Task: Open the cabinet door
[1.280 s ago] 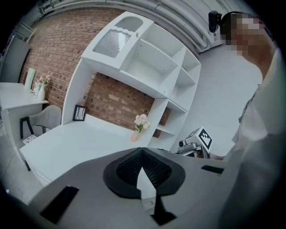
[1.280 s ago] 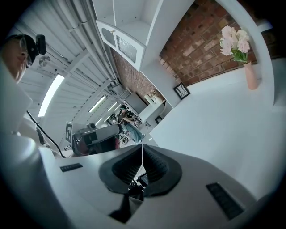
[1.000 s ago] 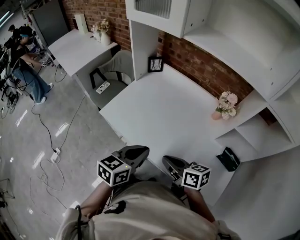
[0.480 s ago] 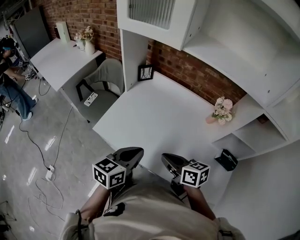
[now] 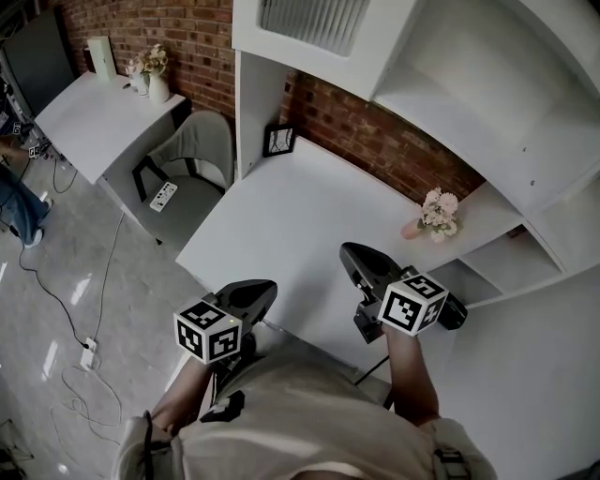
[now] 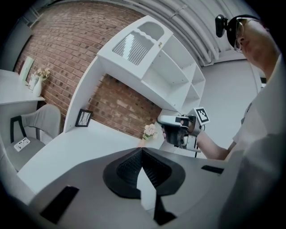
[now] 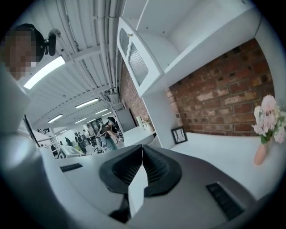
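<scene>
The white upper cabinet hangs above the desk, its door (image 5: 314, 23) with a ribbed glass panel closed. That door also shows in the left gripper view (image 6: 134, 44) and in the right gripper view (image 7: 136, 60). My left gripper (image 5: 253, 292) hovers at the desk's near edge, shut and empty (image 6: 142, 150). My right gripper (image 5: 361, 258) is raised over the desk's right part, shut with nothing in it (image 7: 142, 147). It points toward the cabinet's left side, well below the door. Both grippers are far from the door.
On the white desk (image 5: 309, 216) stand a pink flower vase (image 5: 431, 214) and a small picture frame (image 5: 277, 141) at the brick wall. Open shelves (image 5: 506, 267) rise at the right. A grey chair (image 5: 192, 155) and a second desk (image 5: 94, 112) are left; cables lie on the floor.
My right gripper has risen and moved forward over the desk, rolling as it went. My left gripper shifted a little along the desk's edge. The head view has swung toward the cabinet.
</scene>
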Available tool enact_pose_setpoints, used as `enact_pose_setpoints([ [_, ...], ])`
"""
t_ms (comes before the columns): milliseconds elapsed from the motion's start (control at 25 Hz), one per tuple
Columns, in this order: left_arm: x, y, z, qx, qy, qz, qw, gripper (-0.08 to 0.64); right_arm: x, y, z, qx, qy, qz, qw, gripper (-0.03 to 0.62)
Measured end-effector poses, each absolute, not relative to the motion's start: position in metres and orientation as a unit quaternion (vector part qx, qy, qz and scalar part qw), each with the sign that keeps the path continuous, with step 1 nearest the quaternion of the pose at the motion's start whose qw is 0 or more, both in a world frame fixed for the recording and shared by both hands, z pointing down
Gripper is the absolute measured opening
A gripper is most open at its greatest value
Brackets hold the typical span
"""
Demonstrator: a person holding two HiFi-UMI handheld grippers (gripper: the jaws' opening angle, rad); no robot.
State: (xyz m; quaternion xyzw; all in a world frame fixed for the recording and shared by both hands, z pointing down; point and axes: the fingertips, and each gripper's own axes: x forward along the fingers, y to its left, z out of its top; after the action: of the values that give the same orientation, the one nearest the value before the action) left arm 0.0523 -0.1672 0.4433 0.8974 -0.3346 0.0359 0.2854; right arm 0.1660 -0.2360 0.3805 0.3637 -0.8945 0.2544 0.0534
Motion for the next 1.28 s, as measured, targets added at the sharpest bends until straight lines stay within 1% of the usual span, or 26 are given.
enact_pose_setpoints([
  [200, 0.049, -0.173, 0.445, 0.9, -0.327, 0.041, 0.285, 0.015, 0.164, -0.28, 0.321, 0.38, -0.908, 0.174, 0.026, 0.028],
  [400, 0.042, -0.178, 0.44, 0.902, -0.324, 0.038, 0.283, 0.015, 0.149, -0.321, 0.264, 0.374, -0.923, 0.088, 0.033, 0.029],
  [440, 0.04, -0.18, 0.441, 0.902, -0.324, 0.038, 0.283, 0.015, 0.148, -0.332, 0.254, 0.38, -0.921, 0.075, 0.033, 0.042],
  [520, 0.035, -0.181, 0.443, 0.901, -0.325, 0.039, 0.286, 0.015, 0.148, -0.355, 0.239, 0.401, -0.914, 0.048, 0.039, 0.166],
  [600, 0.031, -0.18, 0.444, 0.9, -0.324, 0.039, 0.289, 0.015, 0.148, -0.376, 0.228, 0.424, -0.904, 0.027, 0.046, 0.207],
  [640, 0.03, -0.18, 0.444, 0.9, -0.325, 0.038, 0.289, 0.015, 0.15, -0.385, 0.224, 0.434, -0.899, 0.018, 0.05, 0.218],
  [840, 0.02, -0.184, 0.446, 0.894, -0.337, 0.036, 0.294, 0.015, 0.151, -0.42, 0.21, 0.459, -0.886, -0.011, 0.067, 0.221],
  [1280, 0.006, -0.185, 0.449, 0.887, -0.349, 0.038, 0.3, 0.015, 0.144, -0.437, 0.201, 0.472, -0.88, -0.021, 0.06, 0.225],
])
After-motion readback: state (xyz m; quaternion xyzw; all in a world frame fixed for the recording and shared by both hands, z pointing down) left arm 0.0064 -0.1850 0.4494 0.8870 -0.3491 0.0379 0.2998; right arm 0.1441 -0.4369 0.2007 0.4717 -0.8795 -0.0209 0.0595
